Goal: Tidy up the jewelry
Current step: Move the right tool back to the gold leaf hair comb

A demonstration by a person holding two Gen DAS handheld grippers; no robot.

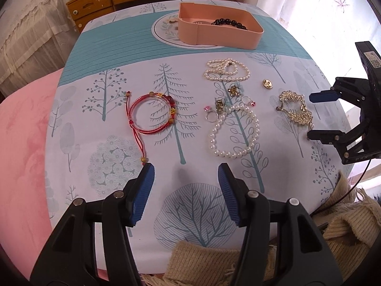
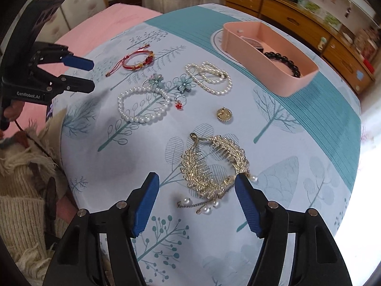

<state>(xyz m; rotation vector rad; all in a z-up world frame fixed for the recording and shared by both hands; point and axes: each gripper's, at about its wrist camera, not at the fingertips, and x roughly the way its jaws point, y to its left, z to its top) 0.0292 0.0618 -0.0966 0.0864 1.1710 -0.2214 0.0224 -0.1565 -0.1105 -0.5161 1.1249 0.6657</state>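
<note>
On the counter (image 2: 309,128), covered by a tree-print cloth, the jewelry is spread out, and at 12 o'clock in the left wrist view a pink tray (image 1: 221,35) is seen with a black bead bracelet (image 1: 229,23) already inside. Nothing is held: the jaws of the left gripper (image 1: 187,174) stand apart above bare cloth, and the jaws of the right gripper (image 2: 196,186) stand apart too, straddling the near end of a gold leaf comb (image 2: 212,164).

The step in hand is judged to be the pickup of that comb by the right gripper. A good grasp is best taken across the solid leaf body, not on the thin chains and pearl drops (image 2: 207,207) trailing at 6 o'clock, which would likely slip or swing. The jaws should be lowered until the pads nearly meet the cloth, then closed slowly so that fabric is not pinched. The comb should be lifted straight up before being carried toward the tray at 1 o'clock in the right wrist view, so that the gold button (image 2: 224,114) along the way is not dragged.

The red cord bracelet (image 1: 152,112) lies at 11 o'clock from the left gripper and the pearl bracelet (image 1: 234,133) at 1 o'clock; either could be taken next by that side. The second pearl strand (image 1: 226,70) and the flower earrings (image 2: 171,83) are left untouched.
</note>
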